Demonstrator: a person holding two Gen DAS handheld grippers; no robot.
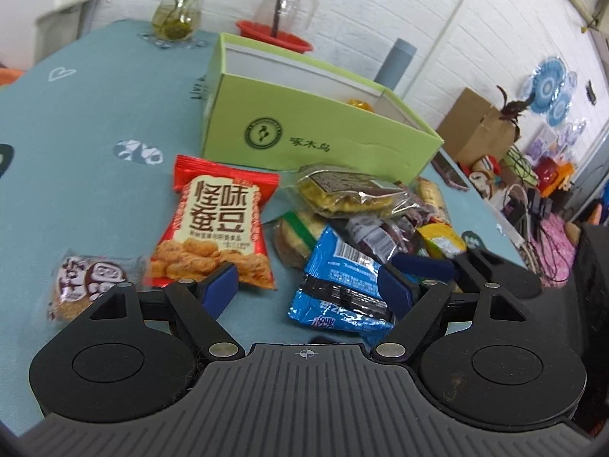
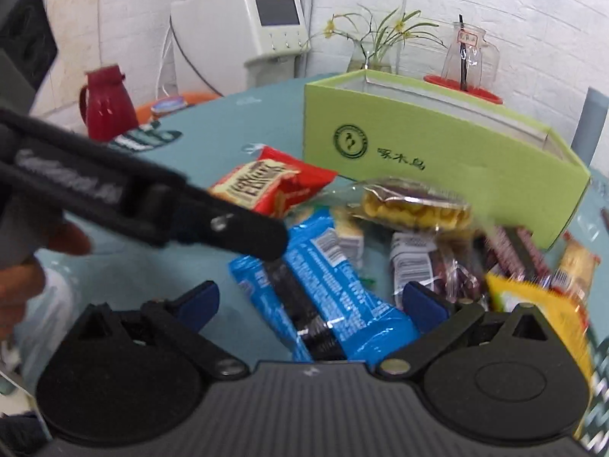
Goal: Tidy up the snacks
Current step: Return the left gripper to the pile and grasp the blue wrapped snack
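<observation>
While your left claw (image 1: 308, 289) hangs wide open and empty over the teal tabletop (image 1: 95, 114), your right claw (image 2: 310, 304) gapes around the blue packet (image 2: 335, 297) without gripping; snacks (image 1: 365, 205) lie heaped before the green box (image 1: 316, 129).

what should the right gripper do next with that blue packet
Probably ease forward and close: the right gripper is open with the blue packet lying between its fingers, not yet pinched, and the green box stands open behind the pile.
</observation>
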